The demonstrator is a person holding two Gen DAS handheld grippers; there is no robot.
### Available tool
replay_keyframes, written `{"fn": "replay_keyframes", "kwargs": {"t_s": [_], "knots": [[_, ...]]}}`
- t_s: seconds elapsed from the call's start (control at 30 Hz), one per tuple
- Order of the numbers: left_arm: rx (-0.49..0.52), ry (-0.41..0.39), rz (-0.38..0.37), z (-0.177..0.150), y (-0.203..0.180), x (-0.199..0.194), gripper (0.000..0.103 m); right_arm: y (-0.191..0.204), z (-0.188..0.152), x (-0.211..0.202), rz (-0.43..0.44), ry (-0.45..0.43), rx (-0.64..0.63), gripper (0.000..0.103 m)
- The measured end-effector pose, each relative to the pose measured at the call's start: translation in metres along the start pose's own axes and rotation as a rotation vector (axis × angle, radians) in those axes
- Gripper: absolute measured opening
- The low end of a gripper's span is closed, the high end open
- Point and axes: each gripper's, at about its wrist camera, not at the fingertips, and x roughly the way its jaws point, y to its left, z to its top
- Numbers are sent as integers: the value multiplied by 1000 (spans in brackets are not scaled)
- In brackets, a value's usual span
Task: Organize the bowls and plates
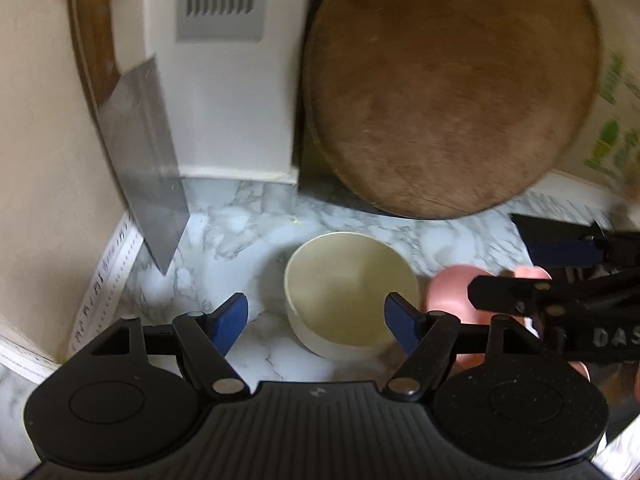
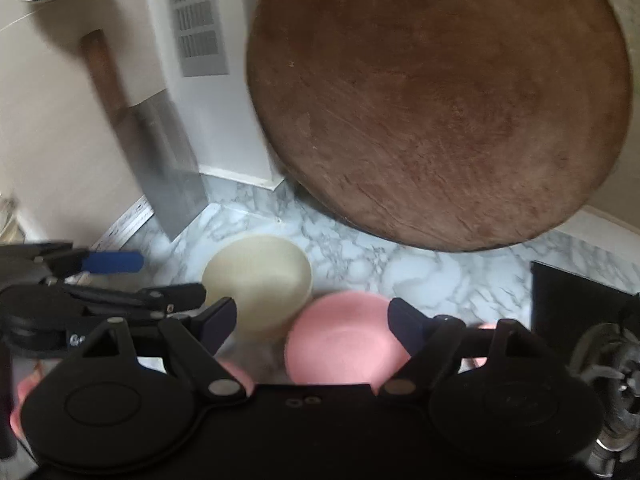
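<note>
A cream bowl [image 1: 352,292] stands upright on the marble counter, just ahead of my left gripper [image 1: 316,320], which is open and empty; its right pad is near the bowl's right rim. A pink bowl [image 1: 450,288] lies to the right of the cream bowl. In the right wrist view the cream bowl [image 2: 260,276] is ahead to the left and the pink bowl [image 2: 344,340] sits between the fingers of my right gripper [image 2: 312,320], which is open around it. More pink dishes [image 2: 236,372] show low behind the fingers, mostly hidden.
A large round wooden board [image 1: 452,88] leans on the back wall. A cleaver [image 1: 148,160] leans at the left wall. A white vented unit [image 1: 220,60] stands in the corner. A black stove edge [image 2: 580,308] is on the right.
</note>
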Motion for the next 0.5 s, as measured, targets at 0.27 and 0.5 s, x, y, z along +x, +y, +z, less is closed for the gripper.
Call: {"fn": "replay_keyframes", "kwargs": {"t_s": [0.27, 0.5], "knots": [[-102, 65, 0, 4, 18, 38, 74, -9, 26, 66, -10, 94, 127, 69], [-112, 93, -13, 1, 20, 58, 56, -3, 28, 101, -11, 151, 112, 41]]}}
